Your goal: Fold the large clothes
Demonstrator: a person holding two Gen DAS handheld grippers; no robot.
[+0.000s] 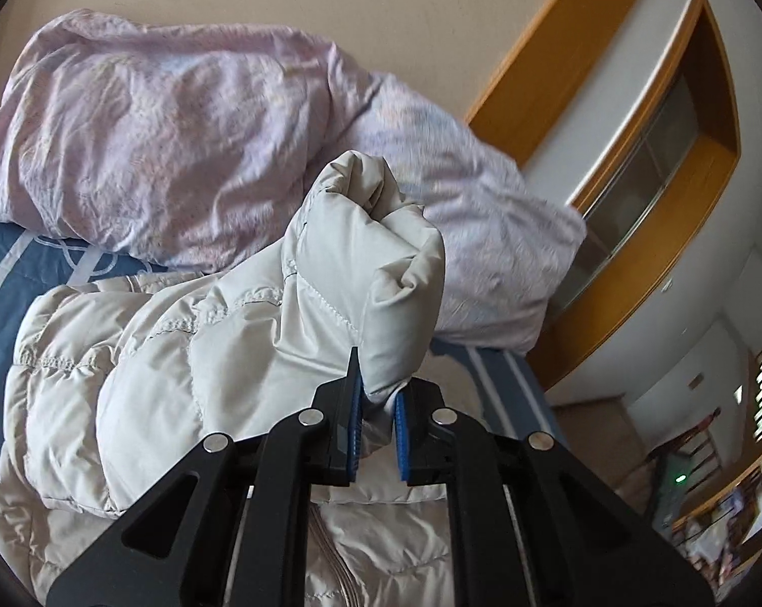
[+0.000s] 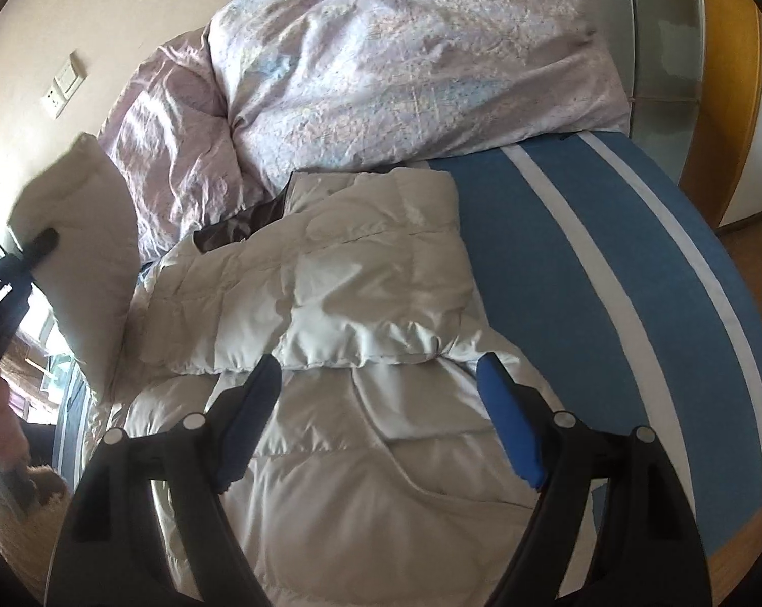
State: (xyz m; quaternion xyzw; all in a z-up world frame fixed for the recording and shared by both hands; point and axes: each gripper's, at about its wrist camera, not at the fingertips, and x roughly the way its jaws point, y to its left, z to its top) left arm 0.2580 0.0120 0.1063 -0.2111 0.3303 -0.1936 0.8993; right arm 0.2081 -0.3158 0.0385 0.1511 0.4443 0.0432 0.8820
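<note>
Puffer jacket (image 2: 360, 303), pale grey and quilted, lies spread on the bed (image 2: 608, 273), with the blue striped bedsheet bare beside it. Nearest the left camera, the left claw (image 1: 378, 404) is pinched on the jacket's sleeve (image 1: 381, 263), whose cuff end bunches between the blue pads and stands lifted clear of the jacket body. The right claw (image 2: 381, 394) hangs spread wide just above the jacket's midsection, gripping nothing; one sleeve already lies folded across the chest just beyond its fingertips. Beyond the jacket, a lilac duvet (image 2: 381, 60) is heaped against the wall.

The likely trouble is slick, puffy fabric: only a small tuck of cuff sits between the left pads, so a pull across the jacket could let it slip free, or could drag the whole body and undo the sleeve already folded. With nothing pinning the jacket, the raised sleeve may also spring back open once laid down.
</note>
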